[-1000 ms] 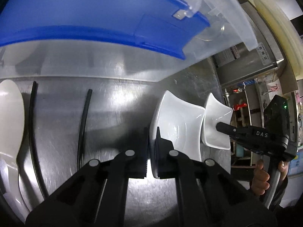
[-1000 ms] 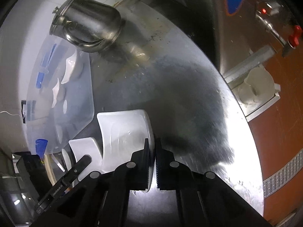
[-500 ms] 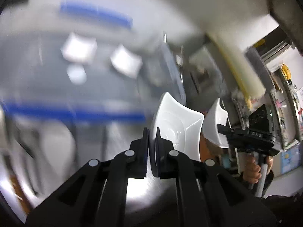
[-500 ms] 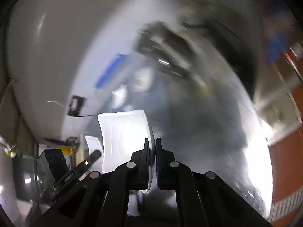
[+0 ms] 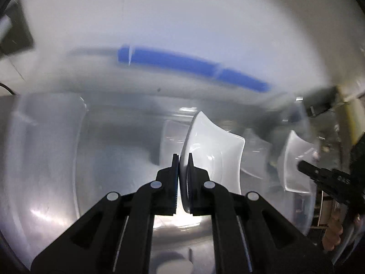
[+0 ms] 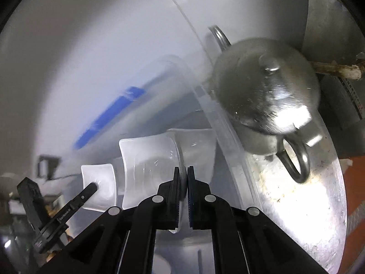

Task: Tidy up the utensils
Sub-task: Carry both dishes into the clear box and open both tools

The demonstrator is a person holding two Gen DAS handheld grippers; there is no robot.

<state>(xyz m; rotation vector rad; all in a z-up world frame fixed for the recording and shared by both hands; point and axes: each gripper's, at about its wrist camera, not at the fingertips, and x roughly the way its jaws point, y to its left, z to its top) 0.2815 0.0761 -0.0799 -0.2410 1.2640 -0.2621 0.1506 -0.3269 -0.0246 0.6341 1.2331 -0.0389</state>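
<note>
Both hand-held grippers are now poised over the clear plastic storage bin (image 5: 50, 159), each clamped on a white square dish. The left gripper (image 5: 182, 162) is closed on the rim of its white dish (image 5: 216, 153), which stands on edge between the pads with its hollow facing right; the right gripper (image 6: 184, 175) pinches the edge of a second white dish (image 6: 148, 159) in the same upright fashion. A second ago both dishes hung low above the bare steel counter, in front of the bin's front wall; since then the pair has swung up and across, and the cameras now look down through the bin's open top, with its blue handle (image 5: 194, 66) streaked along the far rim. More pale dishes appear to lie on the bin floor, though motion blur makes their number impossible to tell. From the right wrist view, the steel kettle (image 6: 267, 91) sits on the counter (image 6: 319, 205) just beside the bin's right wall. Each view catches the other gripper with its dish off to one side, so the two are travelling side by side. The carry seems all but complete: what probably remains is to lower each dish into the bin and let go, taking care that neither strikes the wall or the crockery below.
</note>
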